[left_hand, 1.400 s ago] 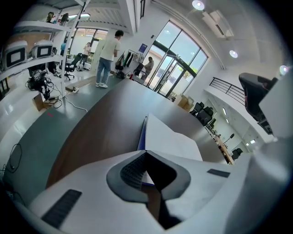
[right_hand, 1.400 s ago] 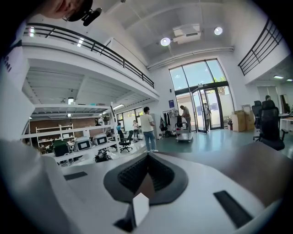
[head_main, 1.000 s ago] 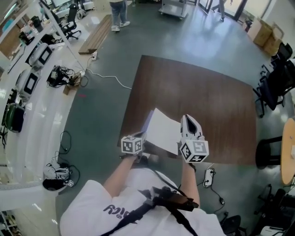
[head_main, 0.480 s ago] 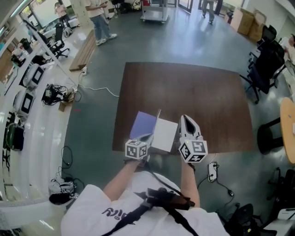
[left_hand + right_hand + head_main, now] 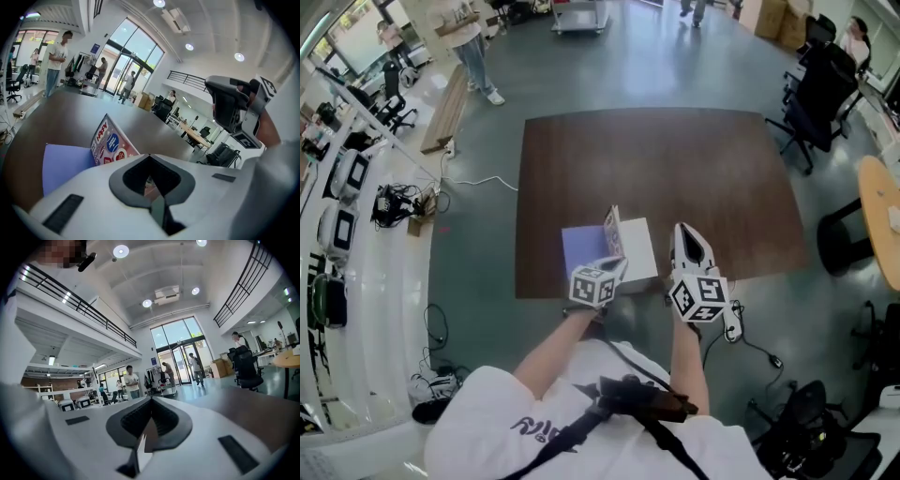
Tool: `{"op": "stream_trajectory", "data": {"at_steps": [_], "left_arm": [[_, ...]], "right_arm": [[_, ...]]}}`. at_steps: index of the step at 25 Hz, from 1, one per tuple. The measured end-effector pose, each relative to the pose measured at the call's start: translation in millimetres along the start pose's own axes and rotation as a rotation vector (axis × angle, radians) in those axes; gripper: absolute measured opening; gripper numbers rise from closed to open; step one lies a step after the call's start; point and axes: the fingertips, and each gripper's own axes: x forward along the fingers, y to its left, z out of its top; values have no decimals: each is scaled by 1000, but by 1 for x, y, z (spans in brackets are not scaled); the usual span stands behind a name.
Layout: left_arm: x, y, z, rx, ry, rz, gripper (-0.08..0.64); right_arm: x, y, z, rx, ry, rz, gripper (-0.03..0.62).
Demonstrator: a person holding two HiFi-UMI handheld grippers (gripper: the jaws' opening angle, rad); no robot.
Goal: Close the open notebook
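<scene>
The notebook (image 5: 581, 249) lies at the near left of the brown table (image 5: 675, 169). A purple sheet (image 5: 65, 164) lies flat on its left and white pages (image 5: 639, 246) on its right. Between them the stickered cover (image 5: 612, 229) (image 5: 110, 143) stands on edge. My left gripper (image 5: 616, 268) (image 5: 151, 180) is shut, and the cover's near corner runs into its jaws. My right gripper (image 5: 684, 236) (image 5: 147, 427) is shut and hovers just right of the white pages, held level; it also shows in the left gripper view (image 5: 229, 108).
The table's near edge (image 5: 712, 278) runs just under both grippers. Black chairs (image 5: 811, 84) stand to the right, beside a round table (image 5: 881, 206). A cable with a power strip (image 5: 734, 323) lies on the floor by my right hand. People (image 5: 473, 42) stand far behind.
My left gripper has moved right and a little up, and the cover has swung from a tilt to standing on edge. More purple sheet shows at left. The right gripper shifted slightly.
</scene>
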Motion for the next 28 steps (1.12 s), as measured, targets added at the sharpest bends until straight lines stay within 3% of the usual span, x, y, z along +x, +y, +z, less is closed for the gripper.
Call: {"op": "stream_trajectory", "data": {"at_steps": [9, 21, 24, 28], "left_arm": [[71, -32, -13, 43, 117, -89, 8], [104, -25, -67, 64, 322, -81, 8], [99, -21, -74, 40, 313, -76, 9], [83, -20, -62, 8, 217, -97, 10]], "right_arm": [[-14, -19, -8, 28, 15, -48, 5], [-9, -2, -10, 27, 24, -16, 5], [-4, 9, -15, 26, 36, 9, 5], [3, 23, -18, 28, 47, 46, 5]]}}
